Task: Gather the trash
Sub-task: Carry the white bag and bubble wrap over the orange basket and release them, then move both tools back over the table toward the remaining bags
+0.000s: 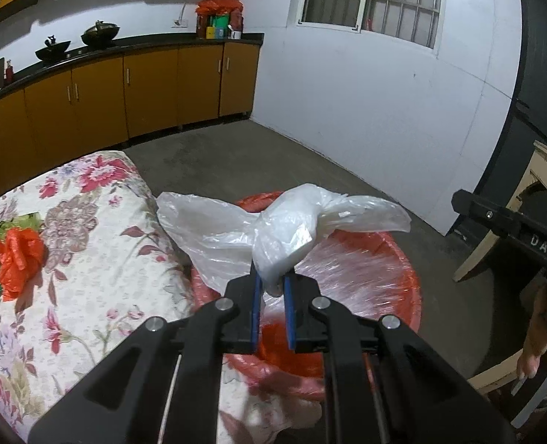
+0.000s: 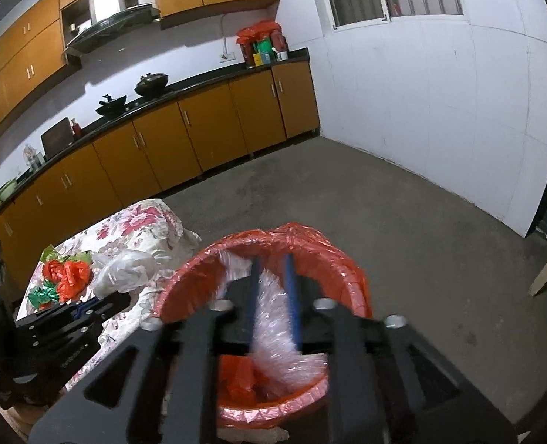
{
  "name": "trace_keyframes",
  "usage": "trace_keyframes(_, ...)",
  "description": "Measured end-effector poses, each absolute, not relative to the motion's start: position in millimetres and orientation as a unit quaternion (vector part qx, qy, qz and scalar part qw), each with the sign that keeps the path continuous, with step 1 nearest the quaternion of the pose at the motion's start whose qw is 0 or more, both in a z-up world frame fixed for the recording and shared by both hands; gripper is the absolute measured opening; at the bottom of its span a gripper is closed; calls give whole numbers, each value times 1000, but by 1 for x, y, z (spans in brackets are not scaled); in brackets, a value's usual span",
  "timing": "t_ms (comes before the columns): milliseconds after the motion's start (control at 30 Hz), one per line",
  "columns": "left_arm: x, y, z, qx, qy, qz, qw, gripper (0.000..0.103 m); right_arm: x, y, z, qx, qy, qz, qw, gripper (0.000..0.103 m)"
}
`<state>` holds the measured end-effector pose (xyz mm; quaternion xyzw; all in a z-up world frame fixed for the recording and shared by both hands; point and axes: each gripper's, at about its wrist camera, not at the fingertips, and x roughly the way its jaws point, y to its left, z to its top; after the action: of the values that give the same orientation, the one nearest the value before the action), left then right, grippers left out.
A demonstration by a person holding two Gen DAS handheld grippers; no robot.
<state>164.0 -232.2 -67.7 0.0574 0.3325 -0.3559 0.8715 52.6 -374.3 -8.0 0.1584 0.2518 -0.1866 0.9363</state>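
Two grippers over floral tablecloth (image 1: pixel 88 222) and concrete floor (image 1: pixel 236 155): left gripper (image 1: pixel 273 281) clamping white bag (image 1: pixel 291 229), right gripper (image 2: pixel 273 277) parted.

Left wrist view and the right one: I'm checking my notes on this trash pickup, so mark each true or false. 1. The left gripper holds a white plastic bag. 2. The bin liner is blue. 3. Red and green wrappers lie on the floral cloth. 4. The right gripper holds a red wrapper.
1. The left gripper holds a white plastic bag: true.
2. False: the bin has a red liner.
3. Red wrappers and green wrappers lie on the floral cloth: true.
4. False: the right gripper is open, holding nothing, above the bin.
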Motion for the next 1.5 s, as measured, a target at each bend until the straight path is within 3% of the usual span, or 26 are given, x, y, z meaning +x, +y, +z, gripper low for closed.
trace_keyframes(167,167,-249,-77,57,348,-366,861,16,47,-383,-9,163,249,-202,933,34)
trace_keyframes(333,171,-248,-86,46,363,-366,856,38,46,-390,-10,163,251,-209,931,34)
trace_keyframes(567,182,-222,-90,32,370,-338,865,44,57,-380,-12,156,259,-195,933,34)
trace_keyframes(767,193,-170,-86,32,355,-271,894,56,77,-356,-11,146,263,-159,940,34)
trace_keyframes(1367,219,44,-85,8,328,-21,944,69,195,-204,-19,100,320,41,941,34)
trace_keyframes(1400,220,57,-85,2,327,-6,945,70,204,-195,-21,99,325,50,939,36)
trace_keyframes(1500,221,87,-84,-12,319,27,947,70,231,-166,-26,98,336,72,934,56)
